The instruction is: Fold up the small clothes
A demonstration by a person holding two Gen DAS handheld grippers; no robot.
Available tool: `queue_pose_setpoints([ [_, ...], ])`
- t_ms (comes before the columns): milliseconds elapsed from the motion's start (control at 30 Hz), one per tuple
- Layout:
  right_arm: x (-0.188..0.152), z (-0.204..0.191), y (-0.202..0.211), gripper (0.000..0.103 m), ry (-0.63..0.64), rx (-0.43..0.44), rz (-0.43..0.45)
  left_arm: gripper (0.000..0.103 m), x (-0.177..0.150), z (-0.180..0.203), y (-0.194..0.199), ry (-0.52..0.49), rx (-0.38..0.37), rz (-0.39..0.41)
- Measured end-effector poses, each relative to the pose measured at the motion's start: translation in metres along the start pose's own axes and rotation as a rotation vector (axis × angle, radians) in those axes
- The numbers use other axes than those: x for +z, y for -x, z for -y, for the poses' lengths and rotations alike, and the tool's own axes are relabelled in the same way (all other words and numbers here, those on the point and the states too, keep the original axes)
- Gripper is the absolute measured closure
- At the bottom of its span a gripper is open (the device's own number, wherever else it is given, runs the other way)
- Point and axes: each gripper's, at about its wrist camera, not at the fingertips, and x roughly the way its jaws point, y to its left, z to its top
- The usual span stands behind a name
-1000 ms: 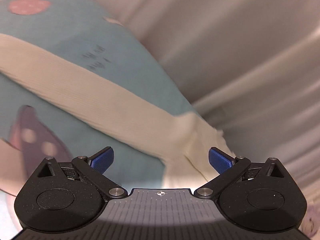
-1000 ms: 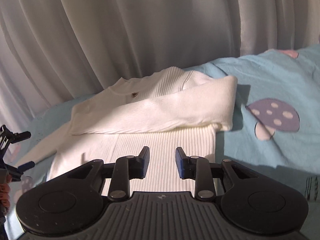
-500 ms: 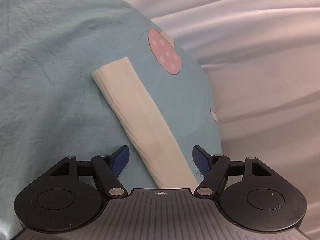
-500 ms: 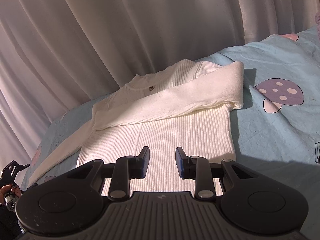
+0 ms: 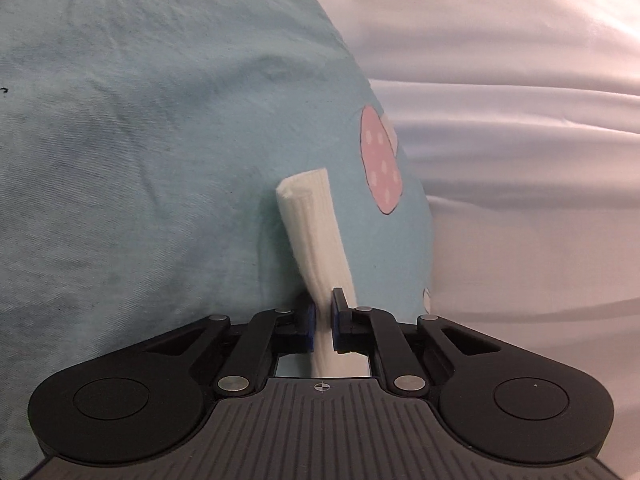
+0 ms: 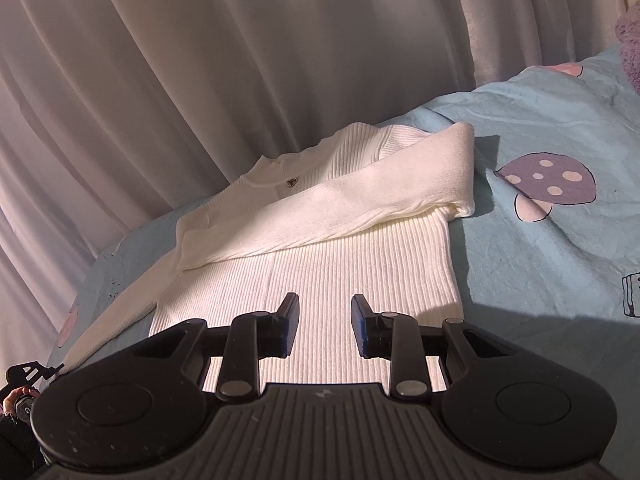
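Observation:
A cream ribbed sweater (image 6: 320,248) lies flat on the light blue sheet (image 6: 540,264), one sleeve (image 6: 360,196) folded across its chest. Its other sleeve (image 5: 316,224) stretches out over the sheet (image 5: 140,140) in the left wrist view, cuff end away from me. My left gripper (image 5: 323,312) is shut on that sleeve a little back from the cuff, the fabric bunched between the blue pads. My right gripper (image 6: 325,320) hovers over the sweater's lower body, its jaws partly apart with nothing between them. The left gripper (image 6: 36,372) shows small at the far left edge of the right wrist view.
Pale curtains (image 6: 240,60) hang right behind the sheet's far edge. The sheet carries a purple mushroom print (image 6: 548,184) and a pink one (image 5: 380,160). A fuzzy purple item (image 6: 630,40) sits at the far right. White fabric (image 5: 520,120) lies beyond the sheet.
My left gripper swung from the sweater's shoulder end to the outstretched sleeve near its cuff and closed on it, bunching the fabric. The right gripper stayed about where it was, jaws unchanged.

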Motion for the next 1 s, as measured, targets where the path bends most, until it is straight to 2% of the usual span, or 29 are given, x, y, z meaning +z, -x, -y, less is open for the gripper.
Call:
queue_pose_setpoints([
  [133, 0.001, 0.003, 0.002, 0.076, -0.007, -0.002, 0.015, 0.094, -0.011, 0.021, 0.005, -0.122, -0.023, 0.020],
  [267, 0.003, 0.006, 0.005, 0.076, -0.014, -0.001, 0.029, 0.094, -0.050, 0.072, 0.014, -0.374, -0.113, -0.020],
  [367, 0.005, 0.007, 0.006, 0.076, -0.022, 0.002, 0.037, 0.094, -0.112, 0.117, 0.025, -0.574, -0.263, -0.153],
  [433, 0.006, 0.007, 0.006, 0.076, -0.021, 0.007, 0.043, 0.094, -0.171, 0.145, 0.031, -0.715, -0.383, -0.291],
  [533, 0.009, 0.006, 0.004, 0.076, -0.016, 0.019, 0.049, 0.093, -0.255, 0.168, 0.031, -0.882, -0.473, -0.493],
  [567, 0.010, 0.006, 0.003, 0.076, -0.015, 0.021, 0.050, 0.088, -0.287, 0.171, 0.028, -0.938, -0.483, -0.567],
  [600, 0.012, 0.005, 0.000, 0.076, -0.017, 0.022, 0.048, 0.082, -0.310, 0.171, 0.023, -0.973, -0.476, -0.619],
  [633, 0.014, 0.005, -0.003, 0.076, -0.020, 0.026, 0.046, 0.059, -0.330, 0.167, 0.018, -1.000, -0.456, -0.665],
  [667, 0.016, 0.005, -0.005, 0.076, -0.023, 0.034, 0.044, 0.045, -0.344, 0.161, 0.013, -1.008, -0.419, -0.694],
  [733, 0.021, 0.006, -0.013, 0.076, -0.029, 0.052, 0.031, 0.041, -0.353, 0.145, 0.005, -0.993, -0.339, -0.719],
  [800, 0.027, 0.006, -0.023, 0.076, -0.035, 0.085, -0.002, 0.027, -0.347, 0.130, 0.002, -0.983, -0.238, -0.704],
  [867, 0.031, 0.006, -0.036, 0.075, -0.043, 0.116, -0.031, 0.024, -0.333, 0.121, 0.006, -0.980, -0.175, -0.650],
  [1000, 0.038, 0.012, -0.064, 0.061, -0.100, 0.129, -0.073, 0.014, -0.296, 0.118, 0.017, -0.998, -0.109, -0.482],
])
